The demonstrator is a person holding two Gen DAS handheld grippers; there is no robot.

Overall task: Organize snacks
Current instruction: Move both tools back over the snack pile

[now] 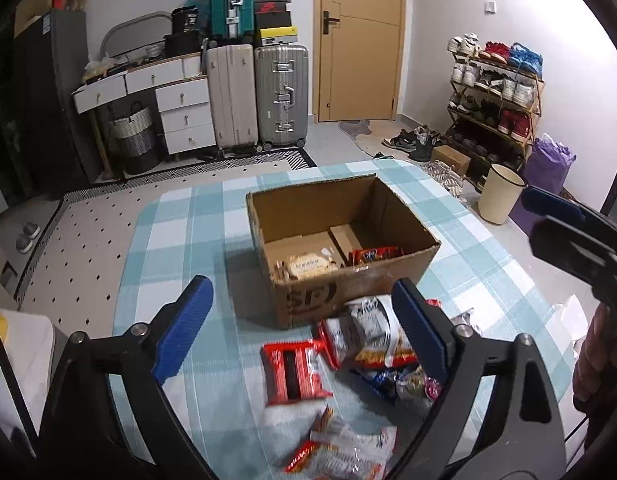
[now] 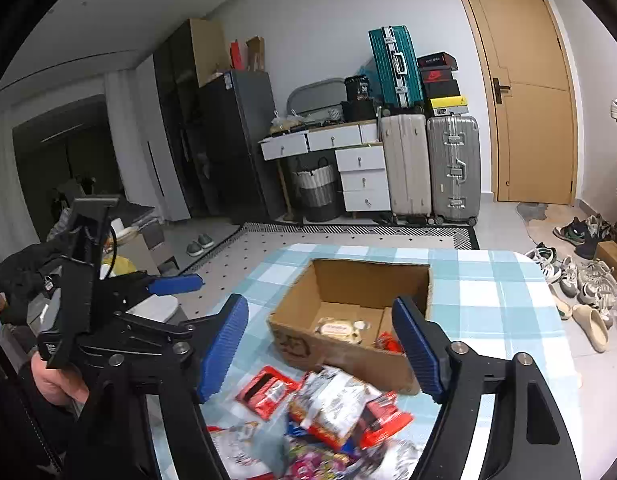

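On the checked blue-and-white desk (image 1: 180,224), a heap of snack packets (image 1: 364,344) is lying just in front of an open cardboard box (image 1: 340,240), the nearest packets touching or almost touching its front wall. A red packet (image 1: 294,376) is sitting at the left edge of the heap, and more wrappers, blurred in both views, are spreading toward the cameras. Inside the box, a pale biscuit pack (image 1: 308,266) is resting in the left compartment and a red snack pack (image 1: 374,255) is lying in the right one, with a cardboard divider between them.

The left hand-held gripper (image 1: 304,332) is hanging above the heap with its blue pads spread wide, gripping nothing. The right hand-held gripper (image 2: 320,352) is likewise standing wide apart over the packets and the box's near corner, also holding nothing. In the right wrist view the left tool is showing at the left edge, held in the person's left hand (image 2: 56,384).

Beyond the desk, a patterned rug (image 1: 88,240) is covering the floor. Against the far wall, a white drawer unit (image 1: 180,108) is standing beside a beige suitcase (image 1: 232,96) and a silver suitcase (image 1: 282,96), with a teal suitcase (image 1: 231,0) stacked above. A wooden door (image 1: 362,40) is standing shut, and a shoe rack (image 1: 496,96) is filling the right side, near a cream bin (image 1: 500,194).
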